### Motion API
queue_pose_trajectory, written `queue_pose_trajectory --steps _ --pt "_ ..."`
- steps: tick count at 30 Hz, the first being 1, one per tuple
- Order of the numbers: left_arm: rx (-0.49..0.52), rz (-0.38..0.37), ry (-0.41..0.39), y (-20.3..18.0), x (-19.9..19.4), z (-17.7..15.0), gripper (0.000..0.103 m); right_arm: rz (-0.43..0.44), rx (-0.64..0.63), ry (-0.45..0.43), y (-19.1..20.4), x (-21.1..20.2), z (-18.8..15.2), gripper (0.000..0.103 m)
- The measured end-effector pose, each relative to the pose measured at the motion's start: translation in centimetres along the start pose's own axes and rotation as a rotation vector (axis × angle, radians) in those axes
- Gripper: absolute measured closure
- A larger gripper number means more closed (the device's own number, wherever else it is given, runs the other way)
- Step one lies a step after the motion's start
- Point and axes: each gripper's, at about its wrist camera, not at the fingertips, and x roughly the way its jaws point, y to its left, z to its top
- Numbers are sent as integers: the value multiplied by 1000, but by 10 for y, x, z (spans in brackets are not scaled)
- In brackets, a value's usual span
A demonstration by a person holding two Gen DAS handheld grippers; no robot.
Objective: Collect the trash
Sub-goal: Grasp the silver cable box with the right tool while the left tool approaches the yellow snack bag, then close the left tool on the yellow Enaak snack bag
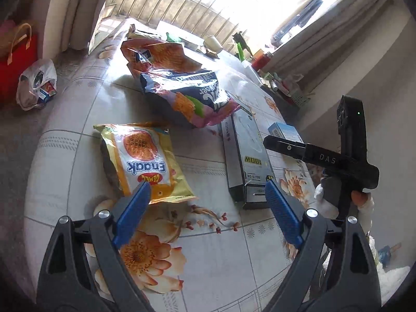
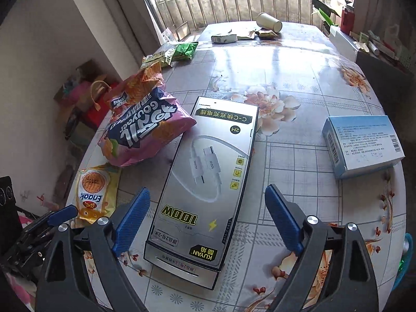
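Trash lies on a floral-cloth table (image 1: 208,247). A yellow Enaak snack bag (image 1: 145,161) lies just ahead of my open left gripper (image 1: 208,189), whose left fingertip reaches the bag's near edge. A silver cable box (image 2: 205,182) lies flat between the fingers of my open right gripper (image 2: 208,195); it also shows in the left wrist view (image 1: 245,156). A pink and navy snack bag (image 2: 145,127) and an orange bag (image 2: 137,85) lie to the left. A blue box (image 2: 364,143) lies to the right.
At the far end lie a tipped paper cup (image 2: 269,22), a small carton (image 2: 223,37) and green wrappers (image 2: 182,50). A white plastic bag (image 1: 36,85) and a red bag (image 1: 15,59) sit on the floor left of the table. Shelf clutter lines the right wall.
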Motion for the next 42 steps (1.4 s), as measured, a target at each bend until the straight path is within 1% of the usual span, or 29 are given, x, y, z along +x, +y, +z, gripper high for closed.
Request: queue_pose_trajectory --steps 2,3,5,8,10,12,15,17,18,20,21,24,25,27,28,33,35,38,42 --pt "-22 121 -16 13 -1 5 18 -19 1 24 6 16 6 16" --pt "-36 162 -17 19 0 8 18 -34 2 34 9 23 9 16" --pt "-54 191 -18 26 3 13 18 -78 5 40 12 32 9 16" --pt "-73 196 -20 26 13 18 17 -93 10 54 15 41 8 16" --pt "-72 235 -9 23 26 24 17 -105 12 63 17 48 9 16" --pt "-59 285 -22 19 34 25 17 -130 6 65 18 52 9 16" --pt "-37 329 -32 17 42 28 17 -132 20 71 15 58 11 16" --pt "-2 366 -32 13 46 28 18 -152 5 59 16 61 12 15" --pt "21 387 -31 11 48 27 19 -157 -5 56 18 62 12 15" --pt "59 429 -31 7 51 24 30 -156 -14 50 18 61 11 16" --pt "78 443 -30 6 52 23 33 -154 -17 47 17 60 9 16" --pt "113 443 -31 2 49 18 53 -150 -20 46 14 55 3 17" --pt "121 436 -30 2 49 16 56 -151 -19 46 12 53 -1 17" --pt "134 422 -25 0 47 13 68 -148 -18 46 9 46 -10 18" --pt "140 412 -19 -1 46 11 77 -147 -20 48 7 43 -14 18" --pt "162 346 4 -10 44 -2 99 -128 -22 56 -4 21 -45 18" --pt "163 303 16 -12 42 -7 103 -118 -24 57 -8 11 -59 18" --pt "153 247 22 -16 37 -16 103 -115 -19 56 -16 -4 -80 18" --pt "136 150 14 -20 25 -25 103 -90 15 46 -27 -21 -103 18"
